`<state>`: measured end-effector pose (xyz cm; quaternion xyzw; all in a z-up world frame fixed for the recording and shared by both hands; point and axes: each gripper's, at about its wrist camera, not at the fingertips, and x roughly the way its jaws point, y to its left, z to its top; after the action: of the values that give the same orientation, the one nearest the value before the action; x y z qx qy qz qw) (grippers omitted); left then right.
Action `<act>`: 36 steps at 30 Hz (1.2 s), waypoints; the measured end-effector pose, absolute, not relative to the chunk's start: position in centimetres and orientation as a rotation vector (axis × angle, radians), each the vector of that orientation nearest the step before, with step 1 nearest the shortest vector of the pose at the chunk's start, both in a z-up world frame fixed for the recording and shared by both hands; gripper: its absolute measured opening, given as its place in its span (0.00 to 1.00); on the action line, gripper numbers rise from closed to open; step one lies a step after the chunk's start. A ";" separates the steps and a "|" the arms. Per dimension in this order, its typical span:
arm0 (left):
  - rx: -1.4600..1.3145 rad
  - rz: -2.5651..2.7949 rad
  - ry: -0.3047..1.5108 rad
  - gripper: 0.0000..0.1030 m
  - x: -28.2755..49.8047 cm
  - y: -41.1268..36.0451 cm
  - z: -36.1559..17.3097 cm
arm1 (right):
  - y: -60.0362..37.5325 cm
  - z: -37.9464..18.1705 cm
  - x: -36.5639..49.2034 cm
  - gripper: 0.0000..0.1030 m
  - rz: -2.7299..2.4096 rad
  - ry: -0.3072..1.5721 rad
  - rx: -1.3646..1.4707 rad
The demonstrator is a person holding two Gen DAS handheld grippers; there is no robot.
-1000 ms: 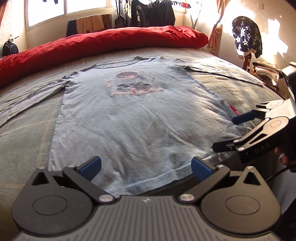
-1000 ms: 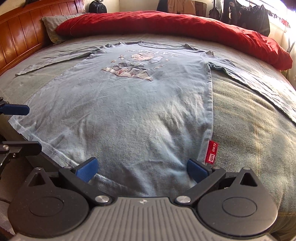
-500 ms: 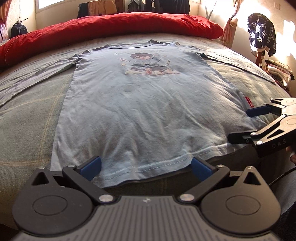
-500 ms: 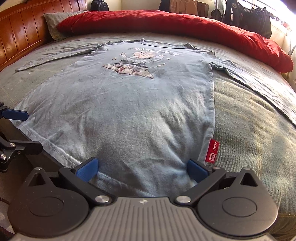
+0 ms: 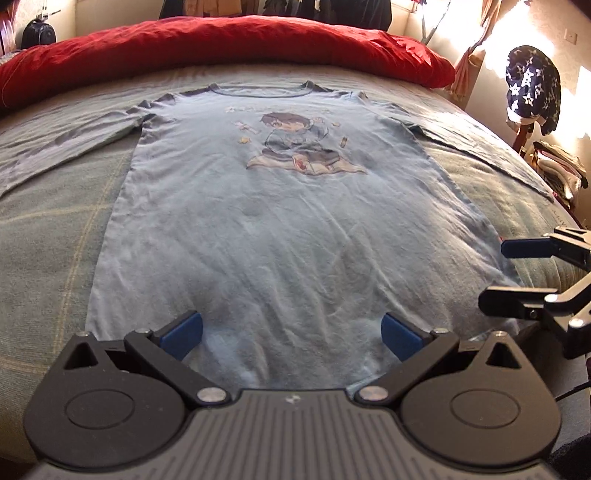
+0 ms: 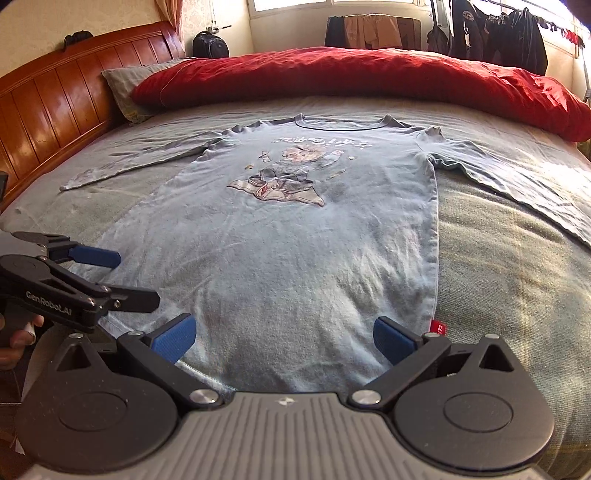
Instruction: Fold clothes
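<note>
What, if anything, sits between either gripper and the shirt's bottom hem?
Nothing visible does. The left gripper and right gripper are both open right at the near hem of the blue shirt, which lies flat on the bed with nothing on top.

Sunlit room, glare on wall (image 5: 532, 29); sharp focus, fisheye-bent edges.

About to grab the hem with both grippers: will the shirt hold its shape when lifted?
Probably not. The shirt lies thin and wrinkled, so it should sag between grips. Its spread sleeves will likely dangle. It looks light, so it may drag across the bedcover.
</note>
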<state>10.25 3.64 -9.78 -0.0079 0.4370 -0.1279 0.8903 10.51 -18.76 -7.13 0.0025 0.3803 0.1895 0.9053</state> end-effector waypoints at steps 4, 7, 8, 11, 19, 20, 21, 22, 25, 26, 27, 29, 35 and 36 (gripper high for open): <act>-0.107 -0.292 0.896 0.98 10.2 6.2 -8.6 | -18.1 -6.2 10.8 1.00 0.416 0.769 -0.008; -0.185 -0.228 0.844 0.98 11.2 10.3 -6.3 | -17.9 -5.8 11.4 1.00 0.427 0.773 0.029; -0.218 -0.205 0.827 0.98 11.6 12.0 -5.6 | -17.9 -5.7 11.7 1.00 0.430 0.776 0.045; -0.331 -0.084 0.776 0.97 13.0 18.3 -3.7 | -17.7 -5.6 12.2 1.00 0.433 0.786 0.070; -0.604 0.207 0.755 0.64 15.4 32.8 -4.0 | -17.2 -5.5 13.3 1.00 0.395 0.811 0.060; -0.643 0.229 0.747 0.55 15.5 34.1 -4.5 | -17.2 -5.6 13.4 1.00 0.397 0.816 0.060; -0.682 0.252 0.739 0.47 15.6 35.5 -5.0 | -17.1 -5.7 13.4 1.00 0.400 0.822 0.061; -0.721 0.275 0.731 0.43 15.7 36.8 -5.5 | -16.9 -5.7 13.6 1.00 0.399 0.827 0.059; -0.837 0.344 0.705 0.33 16.0 40.8 -6.9 | -16.3 -5.8 14.2 1.00 0.394 0.837 0.051; -0.876 0.367 0.696 0.33 16.1 42.1 -7.4 | -16.1 -5.8 14.4 1.00 0.392 0.838 0.049; -0.915 0.390 0.686 0.33 16.2 43.4 -7.9 | -15.9 -5.8 14.7 1.00 0.391 0.841 0.048; -0.995 0.428 0.671 0.33 16.4 45.5 -9.2 | -15.4 -5.8 15.1 1.00 0.390 0.845 0.047; -1.114 0.475 0.624 0.23 17.2 47.9 -12.5 | -14.2 -5.9 16.1 1.00 0.388 0.859 0.002; -1.123 0.475 0.617 0.23 17.4 48.1 -12.7 | -14.1 -6.0 16.2 1.00 0.385 0.862 0.000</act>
<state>17.44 48.13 -12.67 -0.5188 0.2848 0.2197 0.7755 16.22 -14.10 -5.98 0.0000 0.4153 0.1856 0.8906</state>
